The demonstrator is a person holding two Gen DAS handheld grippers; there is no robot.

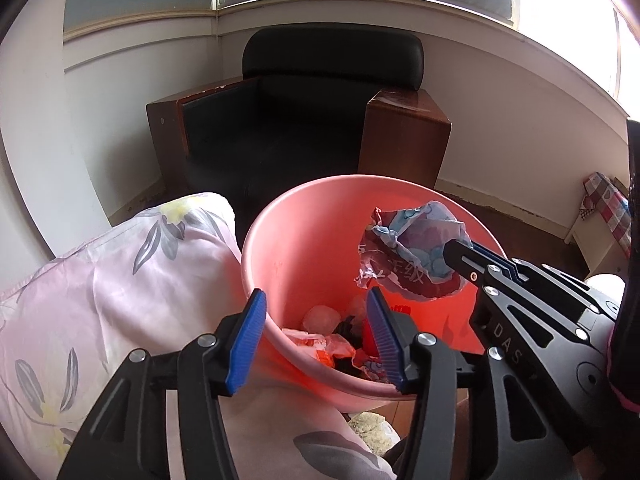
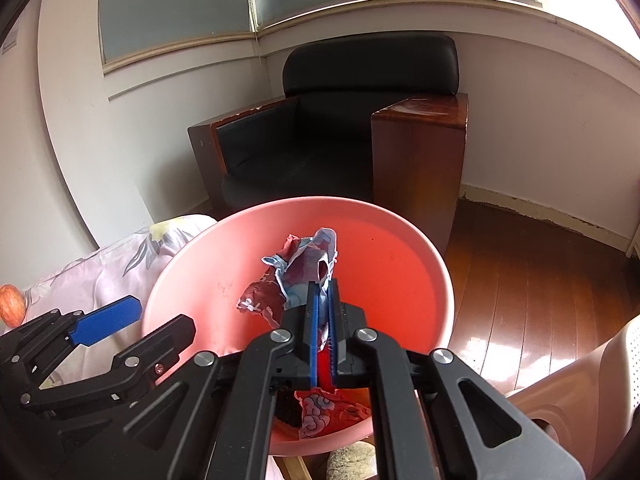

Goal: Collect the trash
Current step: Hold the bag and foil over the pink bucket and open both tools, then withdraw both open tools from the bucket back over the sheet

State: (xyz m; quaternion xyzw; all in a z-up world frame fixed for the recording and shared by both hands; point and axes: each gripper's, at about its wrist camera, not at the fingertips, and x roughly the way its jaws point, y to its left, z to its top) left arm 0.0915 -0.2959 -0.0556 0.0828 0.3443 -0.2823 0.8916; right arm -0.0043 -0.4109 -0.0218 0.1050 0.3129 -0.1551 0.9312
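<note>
1. Left wrist view: the left gripper (image 1: 316, 340) was spread wide, its blue fingers (image 1: 246, 342) straddling the near rim of the pink bin (image 1: 276, 240) without closing on it: one finger sat outside the wall, the other inside. The right gripper (image 1: 460, 258) reached in from the right, pinching a crumpled wrapper (image 1: 408, 248) above the bin's opening, within the rim. Several scraps (image 1: 328, 340) already lay at the bottom, so collection looked well under way, with this piece not yet dropped. A floral pillow (image 1: 100, 288) pressed against the bin's left side; a black armchair (image 1: 304, 128) stood behind.

2. Right wrist view: the right gripper (image 2: 323, 300) was clamped nearly shut on the wrapper (image 2: 296, 276), which hung over the bin's red interior (image 2: 392, 280). More waste (image 2: 320, 408) showed below. The left gripper (image 2: 132, 330) stood open at the bin's left rim. An orange fruit (image 2: 11, 304) rested on the pillow (image 2: 120, 256), far left; whether it counted as trash I cannot tell. Wooden floor (image 2: 540, 280) lay open to the right, giving room to withdraw; the armchair's wooden arm (image 2: 416, 160) stood close behind the bin.
</note>
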